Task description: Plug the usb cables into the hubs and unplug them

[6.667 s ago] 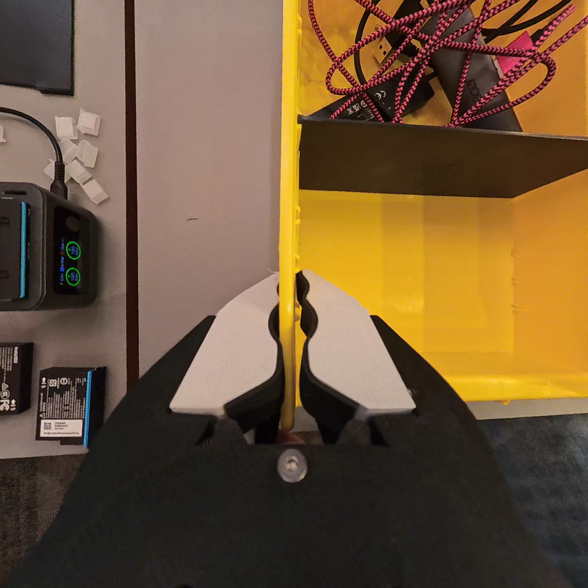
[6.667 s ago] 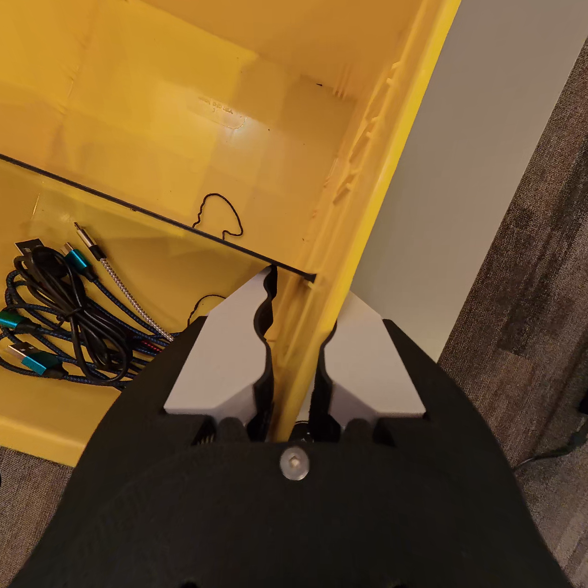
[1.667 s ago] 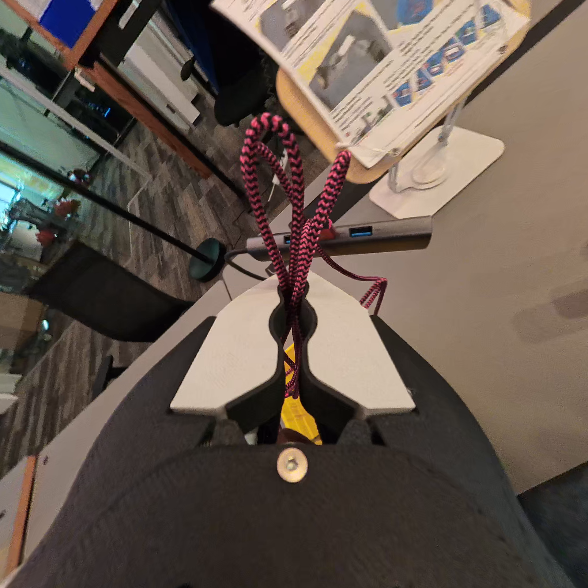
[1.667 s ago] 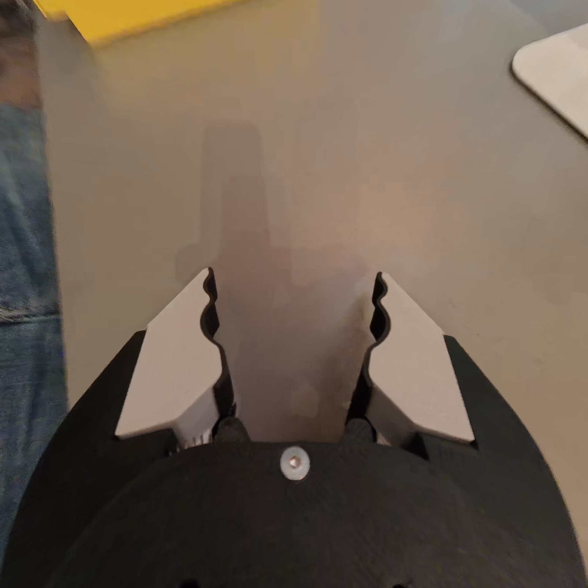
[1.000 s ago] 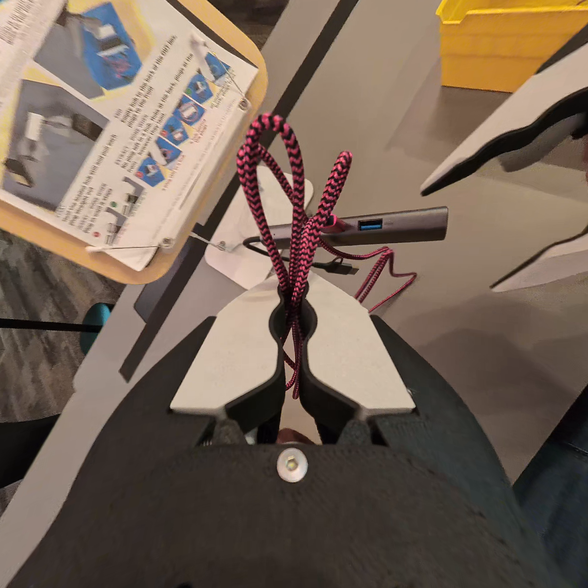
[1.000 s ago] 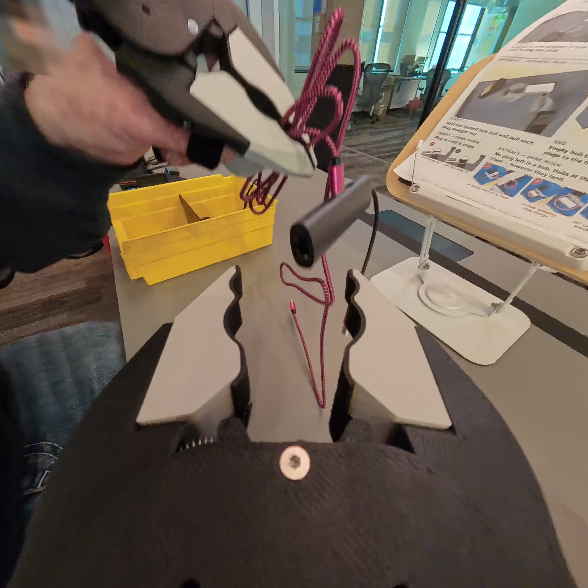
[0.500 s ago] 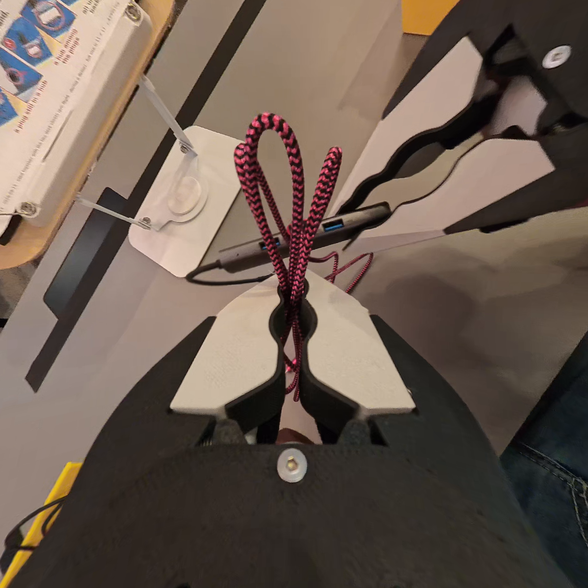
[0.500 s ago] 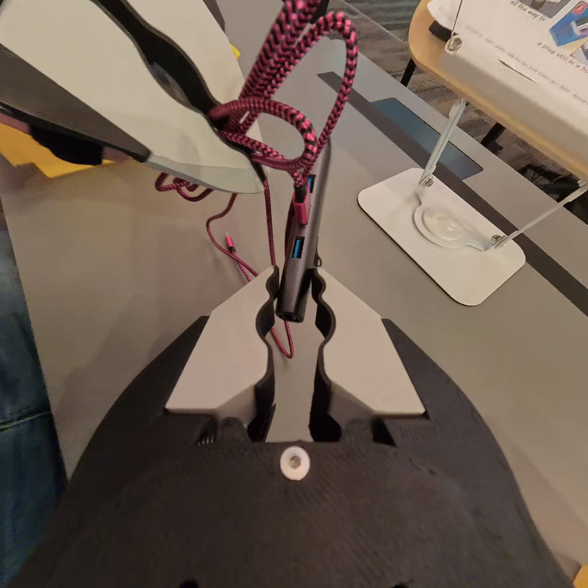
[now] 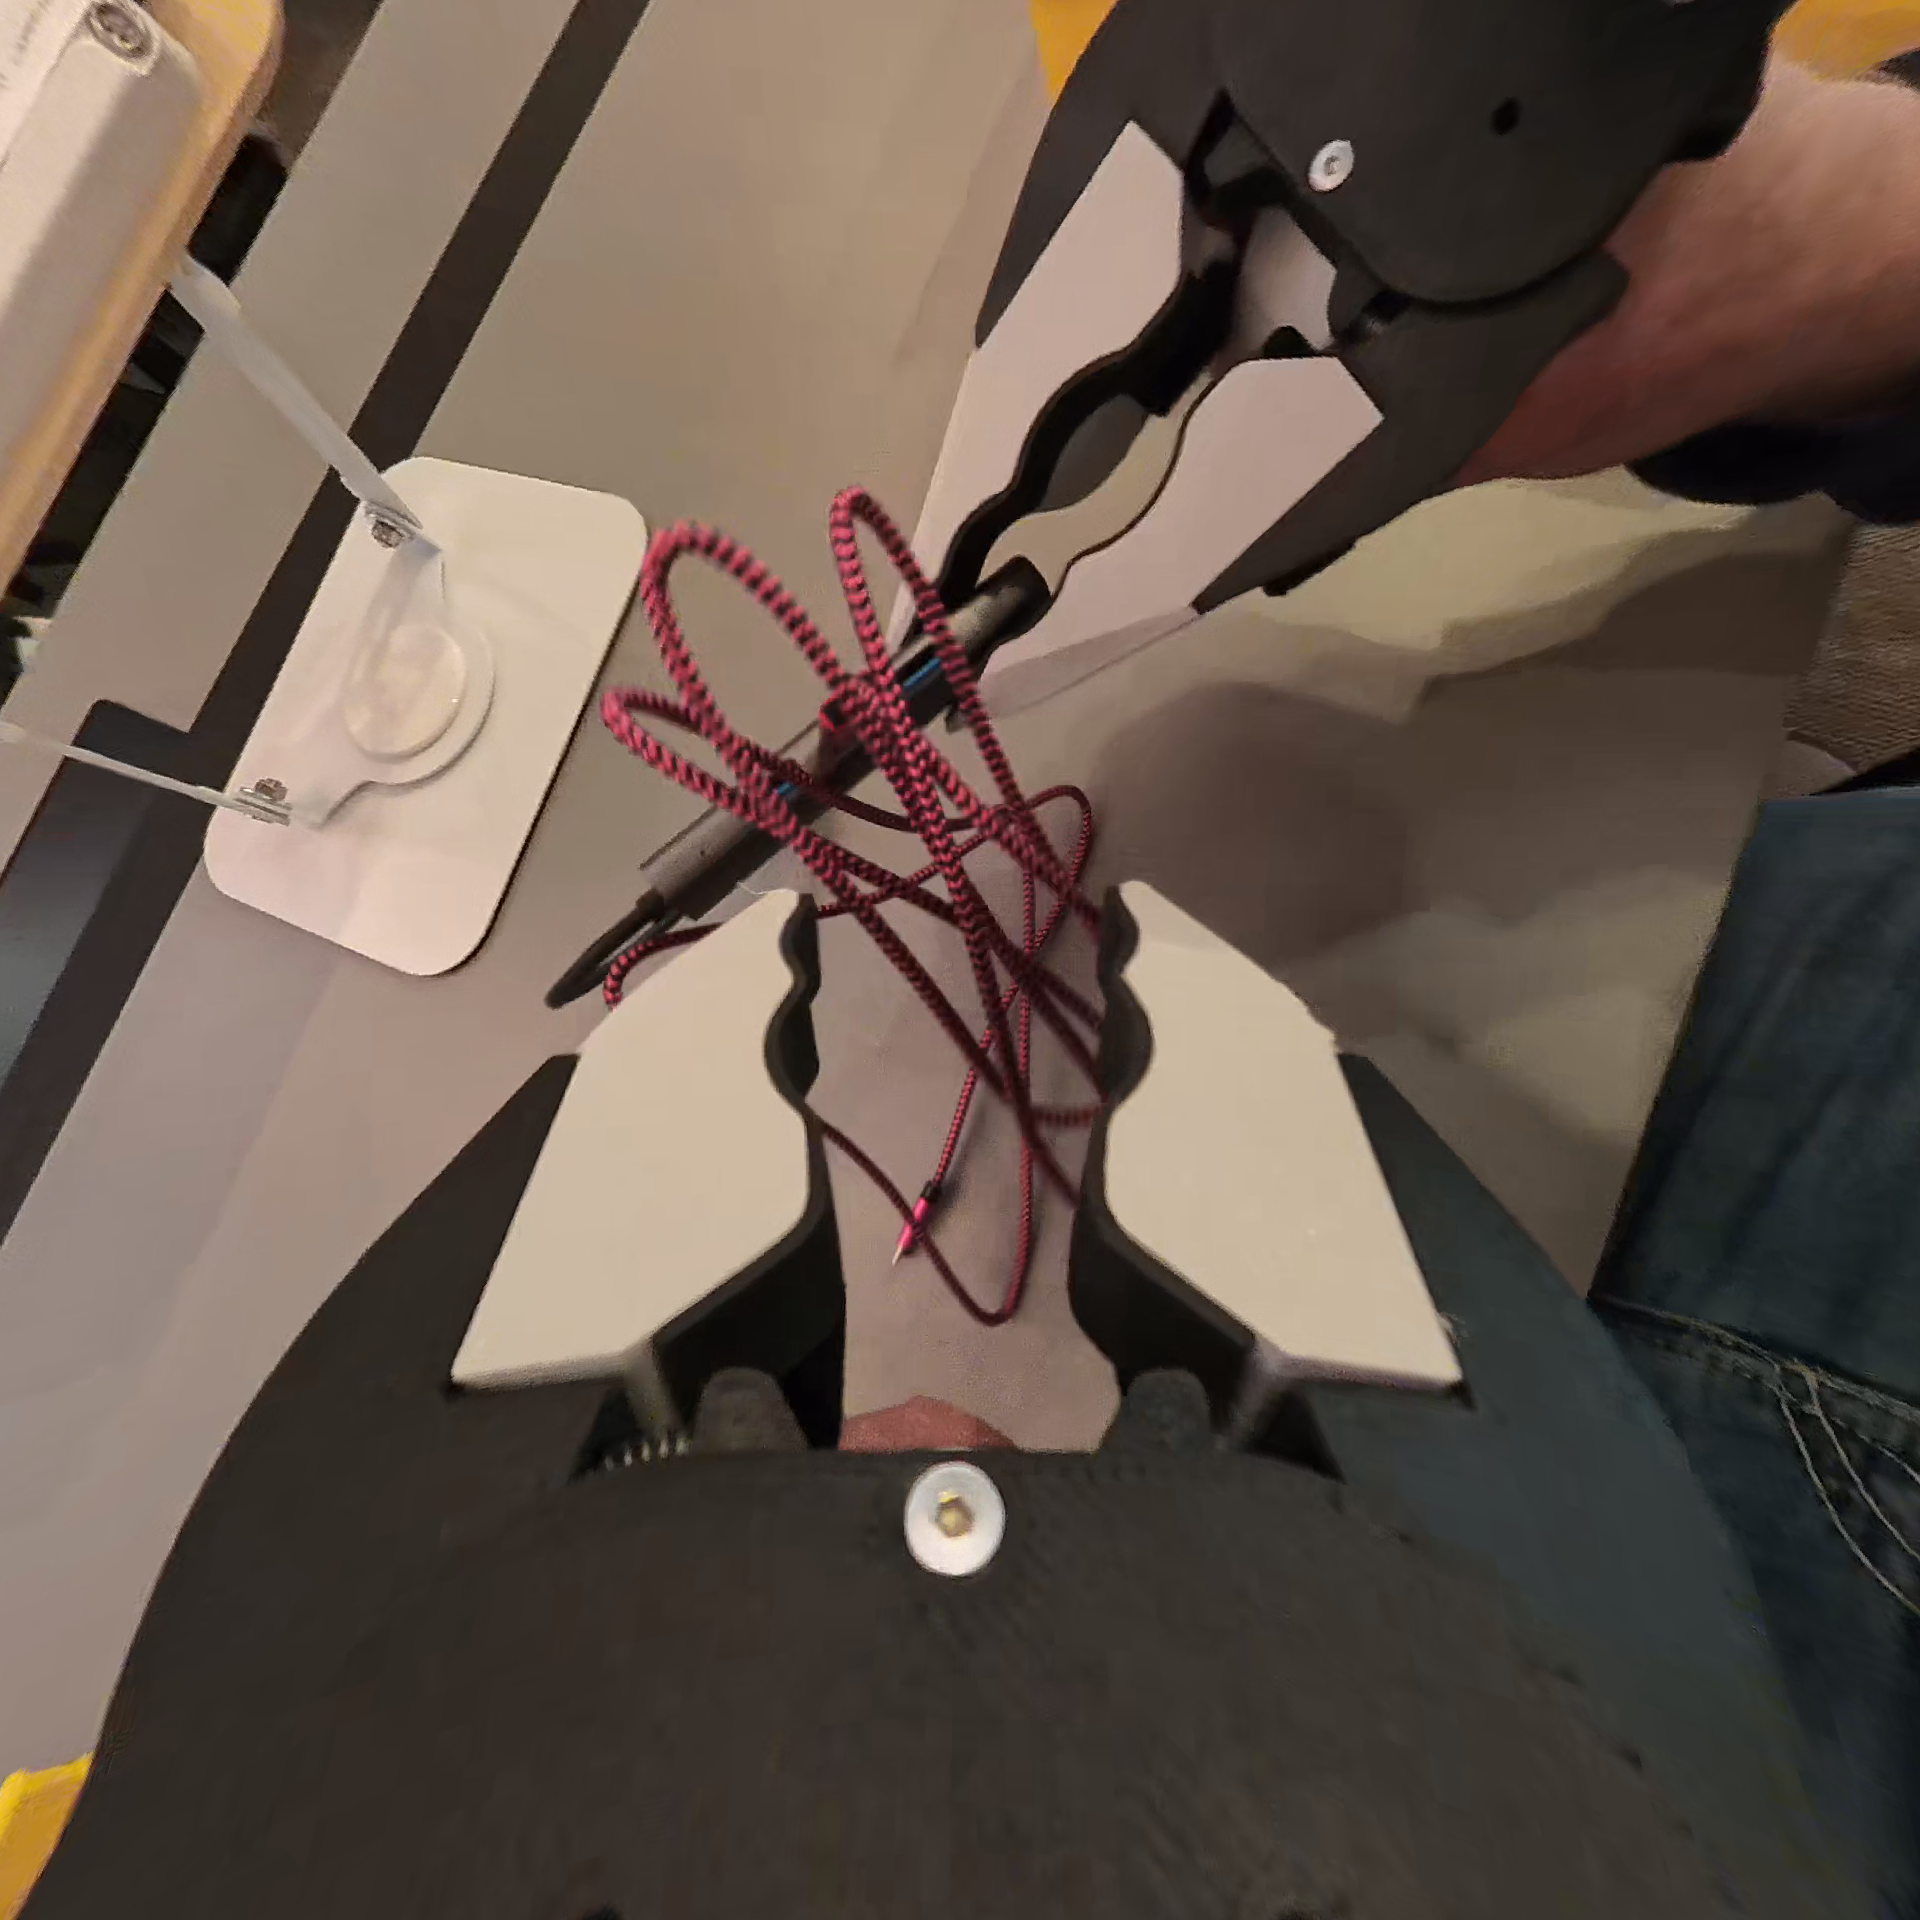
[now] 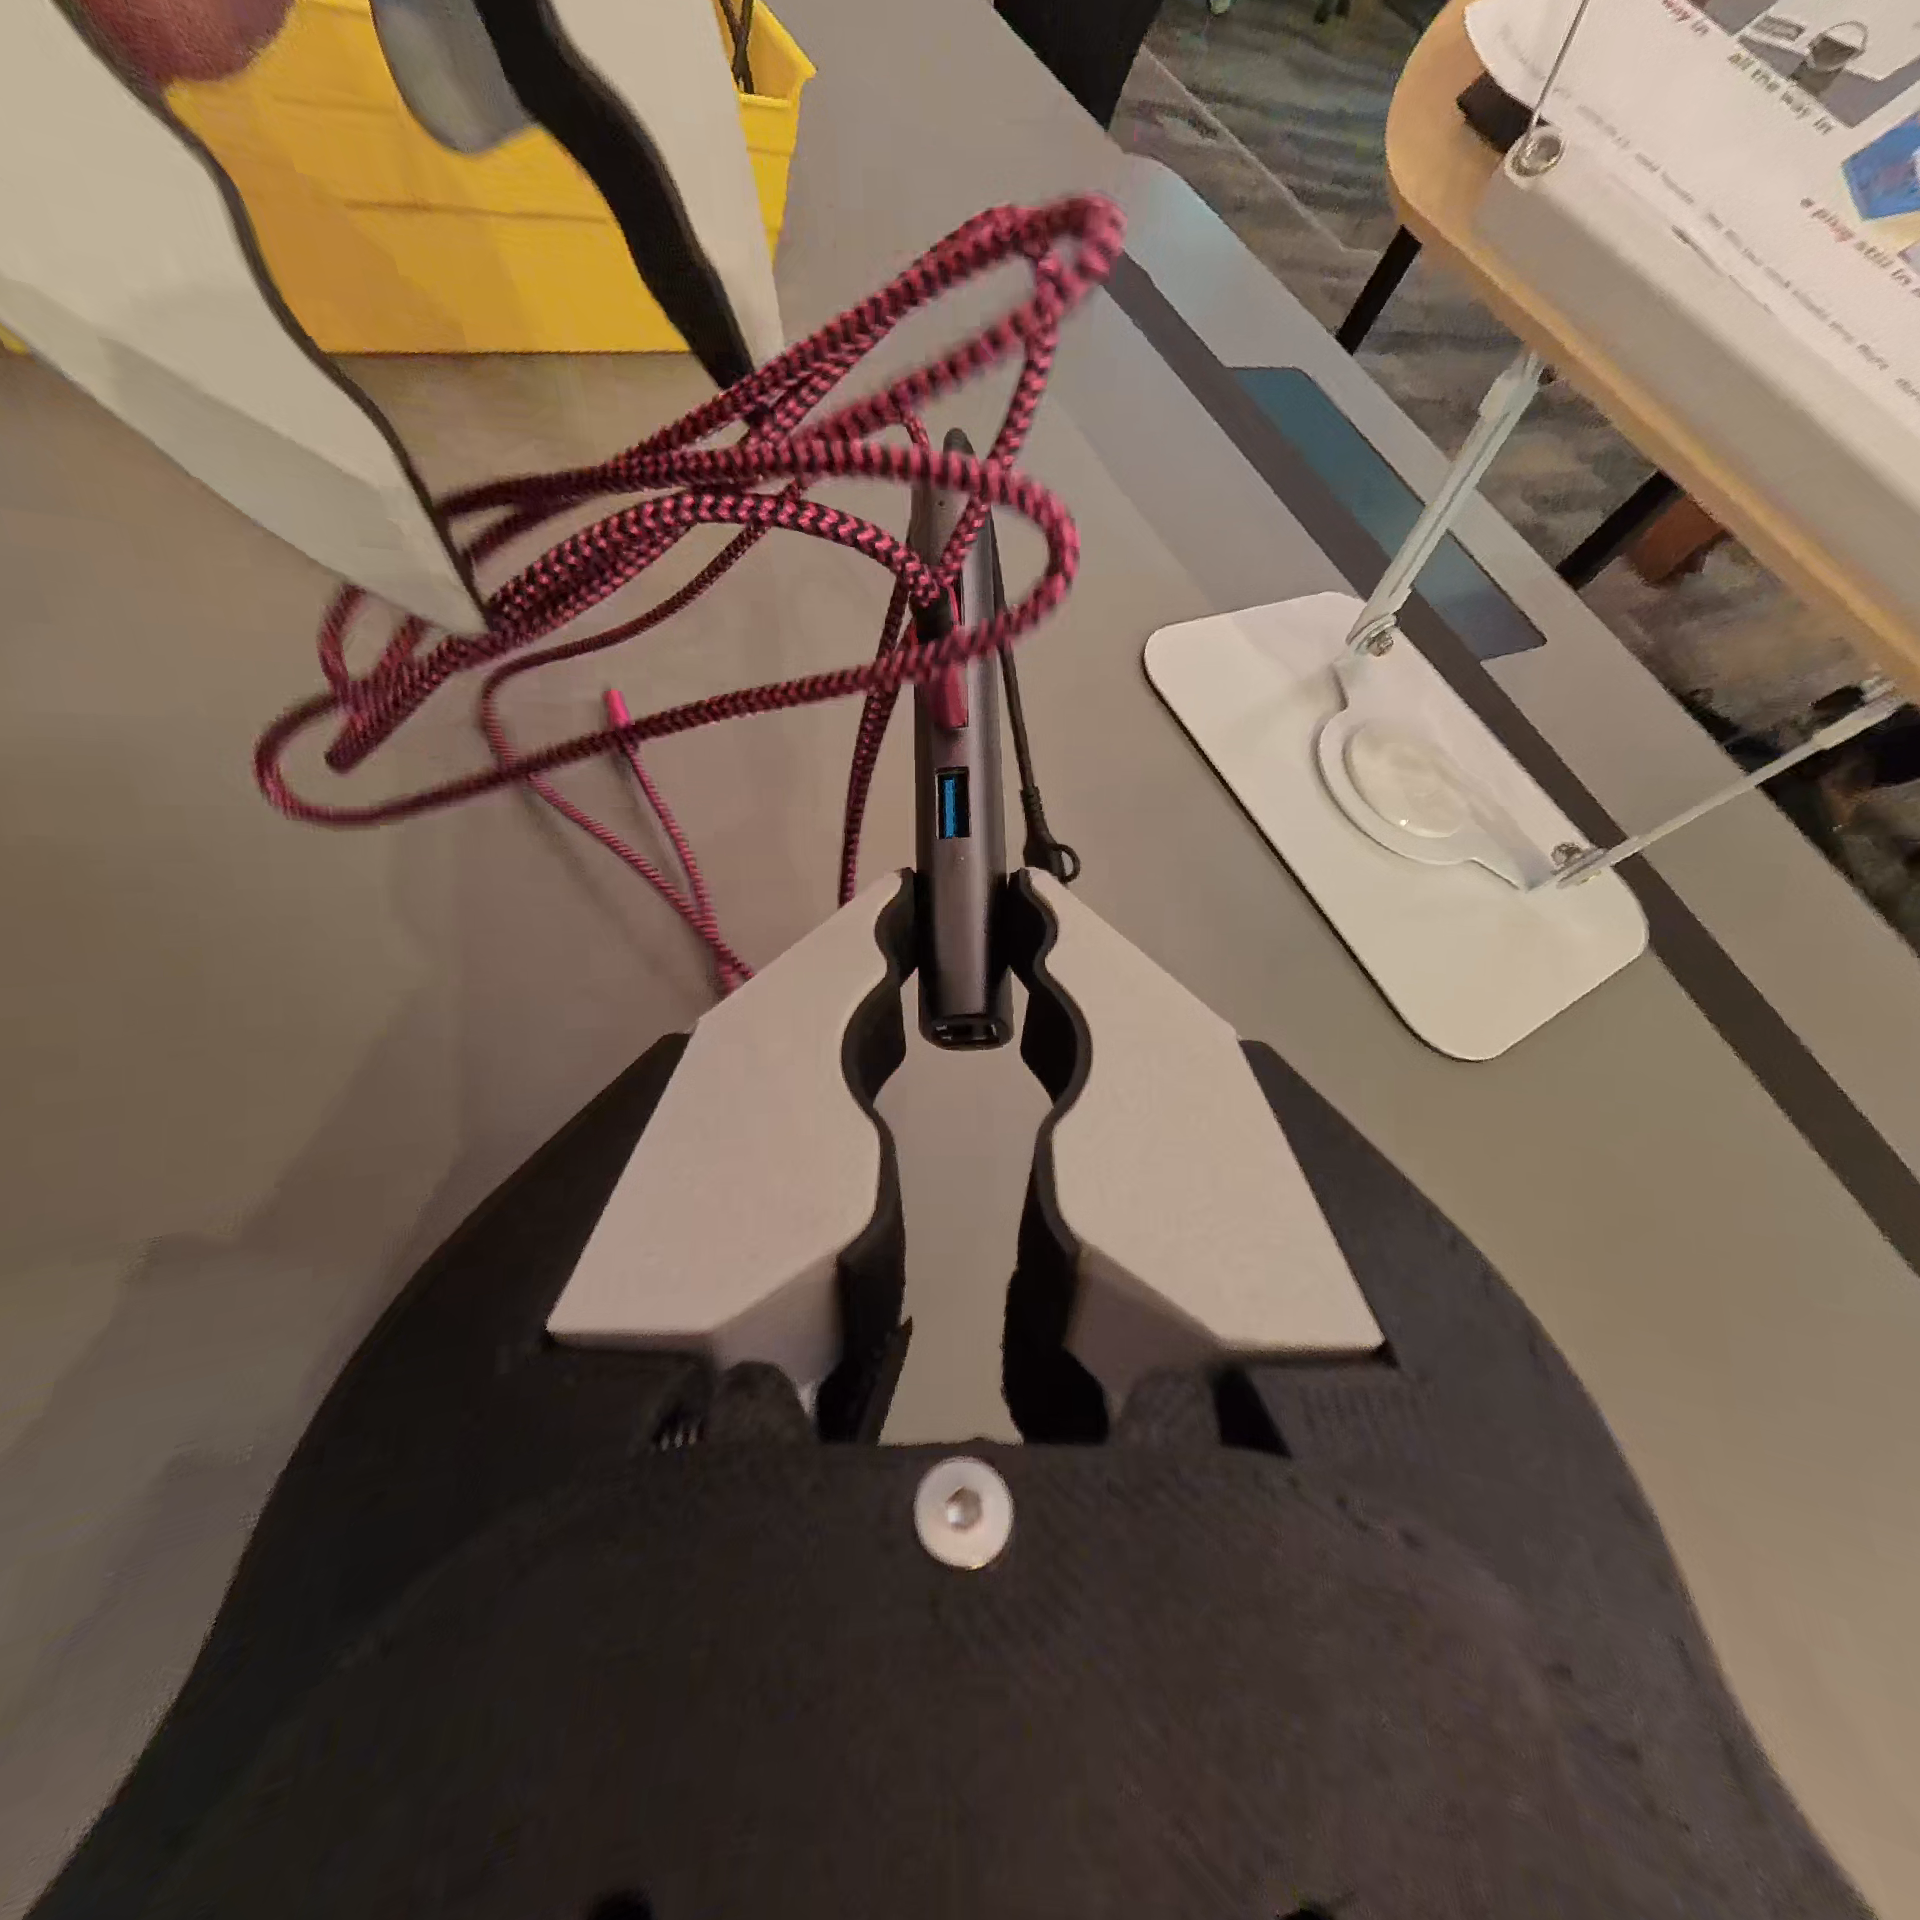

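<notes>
A slim grey USB hub (image 10: pixel 956 873) with a blue port has a pink plug (image 10: pixel 951 707) in it. My right gripper (image 10: pixel 964 883) is shut on the hub's near end; it also shows in the left wrist view (image 9: pixel 997 613). The pink-and-black braided cable (image 9: pixel 914 727) hangs in loose loops over the hub (image 9: pixel 727 842) and trails onto the grey table. Its small free connector (image 9: pixel 914 1226) lies on the table. My left gripper (image 9: pixel 956 914) is open, with cable loops lying loosely between its fingers. One of those fingers (image 10: pixel 260 343) shows above the cable (image 10: pixel 727 499).
A white stand base (image 9: pixel 416 727) with clear struts holds a wooden board with an instruction sheet (image 10: pixel 1714 208) at the table's far side. A yellow bin (image 10: pixel 468 229) stands behind the left gripper. The hub's black cord (image 9: pixel 582 977) curls by the base. A person's jeans (image 9: pixel 1766 1143) are at the near edge. There is about 8 cm between the tips of the two grippers.
My left gripper has opened and let go of the cable bundle, which now hangs loose. My right gripper has closed on the hub's end.
</notes>
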### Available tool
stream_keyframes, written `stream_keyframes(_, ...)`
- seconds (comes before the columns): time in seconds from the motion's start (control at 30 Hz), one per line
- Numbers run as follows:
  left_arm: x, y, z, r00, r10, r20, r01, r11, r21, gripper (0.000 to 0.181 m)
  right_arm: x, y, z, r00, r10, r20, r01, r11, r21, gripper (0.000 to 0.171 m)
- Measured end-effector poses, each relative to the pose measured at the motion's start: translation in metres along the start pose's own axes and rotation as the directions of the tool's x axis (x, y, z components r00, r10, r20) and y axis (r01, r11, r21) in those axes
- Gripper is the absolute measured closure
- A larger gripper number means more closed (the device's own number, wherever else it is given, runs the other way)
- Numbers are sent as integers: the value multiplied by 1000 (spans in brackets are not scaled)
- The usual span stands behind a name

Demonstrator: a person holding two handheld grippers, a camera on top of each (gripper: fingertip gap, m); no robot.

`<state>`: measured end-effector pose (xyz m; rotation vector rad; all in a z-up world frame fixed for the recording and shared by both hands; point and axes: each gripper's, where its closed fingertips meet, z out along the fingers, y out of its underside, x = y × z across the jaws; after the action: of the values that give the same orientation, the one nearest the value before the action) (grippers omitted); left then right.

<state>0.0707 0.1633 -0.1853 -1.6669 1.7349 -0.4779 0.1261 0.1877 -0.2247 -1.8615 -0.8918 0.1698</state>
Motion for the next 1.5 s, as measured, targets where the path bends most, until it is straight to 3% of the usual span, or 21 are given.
stream_keyframes(0.17,-20,-6,-33,997,-43,-61,46,997,60,124,8,5,-1,996,-85,-11,85,996,32,157)
stream_keyframes(0.3,-46,-6,-46,995,-40,-93,43,999,26,119,10,0,-2,987,-162,-15,162,984,69,157)
stream_keyframes(0.43,-59,-8,-35,978,-50,-205,46,999,-25,128,8,-10,-3,946,-318,-55,322,944,78,157)
stream_keyframes(0.63,-72,-4,0,932,23,-363,-78,988,-137,134,0,-23,-4,824,-555,-114,561,828,18,157)
stream_keyframes(0.7,-63,0,9,857,-25,-514,-81,980,-182,135,-4,-29,-6,776,-617,-133,623,782,8,157)
stream_keyframes(0.83,-31,16,15,616,-166,-770,-116,948,-297,133,-16,-37,-9,689,-710,-147,717,697,-5,157)
stream_keyframes(0.97,7,37,1,390,-255,-885,-234,902,-363,145,-24,-42,-14,646,-745,-169,757,653,13,157)
stream_keyframes(1.03,18,41,0,343,-269,-900,-240,901,-361,150,-26,-39,-14,642,-751,-154,763,646,24,157)
stream_keyframes(1.33,8,34,31,495,-278,-823,24,951,-307,151,11,-23,3,709,-687,-158,692,721,-26,148)
stream_keyframes(1.5,0,25,40,631,-355,-689,211,934,-289,151,41,-19,-2,883,-432,-182,434,900,-34,122)
